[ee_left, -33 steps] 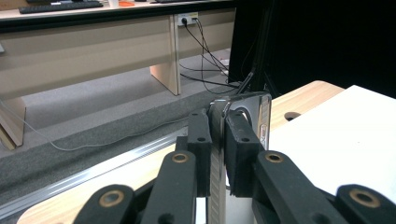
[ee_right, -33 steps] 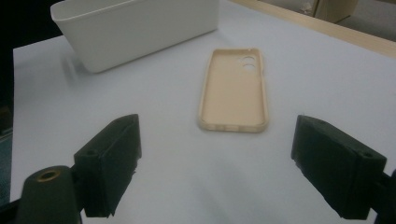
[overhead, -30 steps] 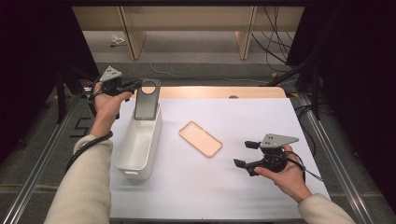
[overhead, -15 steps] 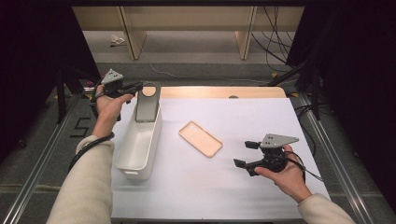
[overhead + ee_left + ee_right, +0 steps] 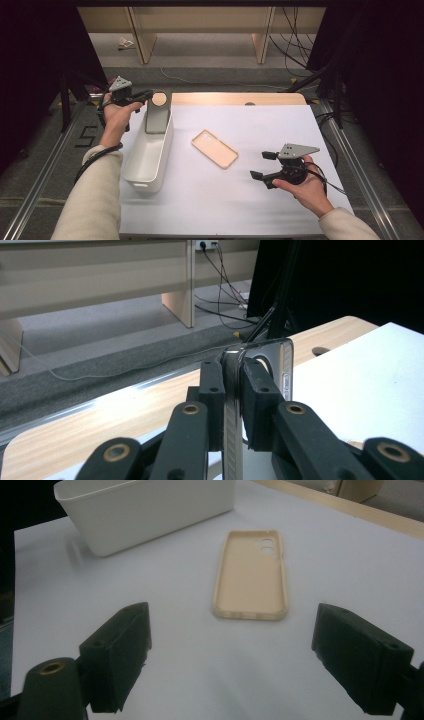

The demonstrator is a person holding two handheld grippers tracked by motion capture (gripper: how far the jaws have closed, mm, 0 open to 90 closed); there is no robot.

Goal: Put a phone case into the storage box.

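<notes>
— At the far left corner of the white table cover [image 5: 260,200], what is the left gripper [image 5: 145,95] doing?

— Its jaws are clamped tight on the top edge of a dark smartphone [image 5: 158,112]. The phone stands upright, its lower end down inside the far end of a white plastic bin [image 5: 147,160]. In the left gripper view the phone's metal edge, side buttons included, runs up between the two black pads [image 5: 257,390] with no gap showing.

— And the bin itself?

— Long and narrow, it lies along the left side of the cover, and the person's left forearm in a cream sleeve [image 5: 92,200] reaches past it.

— Where is the right gripper [image 5: 263,165]?

— Low over the near right part of the cover, held in the right hand [image 5: 305,187] — jaws spread wide and gripping nothing. It points left, towards a peach-coloured phone case [image 5: 214,148].

— How does the case lie?

— Flat on the cover, hollow side up, between the bin and the right gripper and touching neither. In the right gripper view it sits framed between the two parted jaws, camera cut-out at its far end, with the bin beyond it.
</notes>
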